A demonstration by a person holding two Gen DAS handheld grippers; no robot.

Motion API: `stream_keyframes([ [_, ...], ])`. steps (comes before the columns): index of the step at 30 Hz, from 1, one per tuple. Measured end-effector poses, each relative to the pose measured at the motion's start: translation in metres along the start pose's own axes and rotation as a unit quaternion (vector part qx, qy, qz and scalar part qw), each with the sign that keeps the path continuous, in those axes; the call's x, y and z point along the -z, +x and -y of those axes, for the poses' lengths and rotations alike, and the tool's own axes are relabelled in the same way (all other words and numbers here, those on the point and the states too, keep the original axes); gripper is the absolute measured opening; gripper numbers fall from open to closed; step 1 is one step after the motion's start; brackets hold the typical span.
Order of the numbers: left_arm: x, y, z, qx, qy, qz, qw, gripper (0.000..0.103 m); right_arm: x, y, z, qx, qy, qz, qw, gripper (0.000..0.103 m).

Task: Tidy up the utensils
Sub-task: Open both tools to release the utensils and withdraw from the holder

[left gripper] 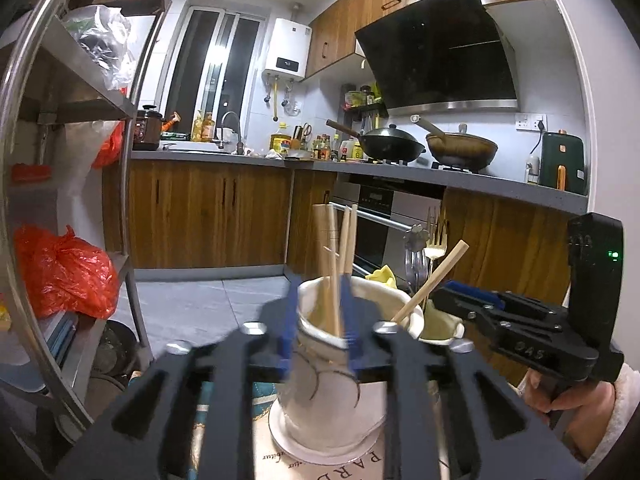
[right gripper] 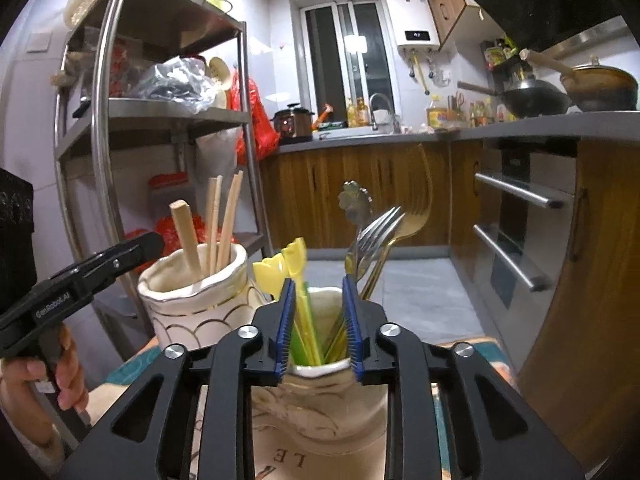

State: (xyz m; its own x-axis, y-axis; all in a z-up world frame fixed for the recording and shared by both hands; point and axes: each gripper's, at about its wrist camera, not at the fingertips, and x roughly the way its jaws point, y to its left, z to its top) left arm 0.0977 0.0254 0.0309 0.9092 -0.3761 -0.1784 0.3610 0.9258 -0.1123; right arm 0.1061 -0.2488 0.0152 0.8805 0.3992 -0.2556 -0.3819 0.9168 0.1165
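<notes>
A small kitchen has white tiled walls and a grey tiled floor (left gripper: 224, 296). Wood-fronted base cabinets (left gripper: 208, 216) run under a grey countertop (left gripper: 400, 170), with matching wall cabinets (left gripper: 376, 12) above. A black range hood (left gripper: 436, 52) hangs over two woks (left gripper: 394, 146) on the hob, and a built-in oven (left gripper: 378, 220) sits below. A dark window (right gripper: 346, 60) is beside a white water heater (right gripper: 412, 20). A steel shelving rack (right gripper: 168, 116) holds bags and dishes.

Cream holders (right gripper: 192, 300) w/ gold scallop lines, tan chopsticks (right gripper: 216, 224), yellow-green plastic forks (right gripper: 296, 276), blue gripper pads (right gripper: 286, 320).
</notes>
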Motion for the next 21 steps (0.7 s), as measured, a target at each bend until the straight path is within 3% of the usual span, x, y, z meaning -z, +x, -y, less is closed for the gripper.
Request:
stream_keyframes([
  [3, 0.003, -0.008, -0.003, 0.003, -0.006, -0.001, 1.0, 0.034, 0.002, -0.011, 0.0, 0.003, 0.002, 0.004, 1.0, 0.035],
  [5, 0.007, -0.014, -0.003, 0.0, -0.007, -0.004, 1.0, 0.045, 0.006, -0.018, -0.001, 0.004, 0.004, 0.004, 1.0, 0.043],
  [10, 0.02, -0.03, -0.003, -0.014, -0.01, -0.016, 0.9997, 0.062, 0.02, -0.039, -0.009, 0.017, -0.01, -0.011, 1.0, 0.045],
  [12, 0.026, -0.037, -0.001, -0.019, -0.01, -0.02, 0.9996, 0.068, 0.026, -0.047, -0.012, 0.022, -0.019, -0.012, 0.999, 0.058],
  [17, 0.039, -0.056, 0.008, -0.035, 0.008, -0.03, 0.9989, 0.084, 0.036, -0.066, -0.019, 0.038, -0.037, -0.013, 0.999, 0.059],
  [21, 0.047, -0.07, 0.014, -0.046, 0.016, -0.029, 0.9984, 0.093, 0.041, -0.077, -0.016, 0.046, -0.032, -0.01, 0.998, 0.079],
])
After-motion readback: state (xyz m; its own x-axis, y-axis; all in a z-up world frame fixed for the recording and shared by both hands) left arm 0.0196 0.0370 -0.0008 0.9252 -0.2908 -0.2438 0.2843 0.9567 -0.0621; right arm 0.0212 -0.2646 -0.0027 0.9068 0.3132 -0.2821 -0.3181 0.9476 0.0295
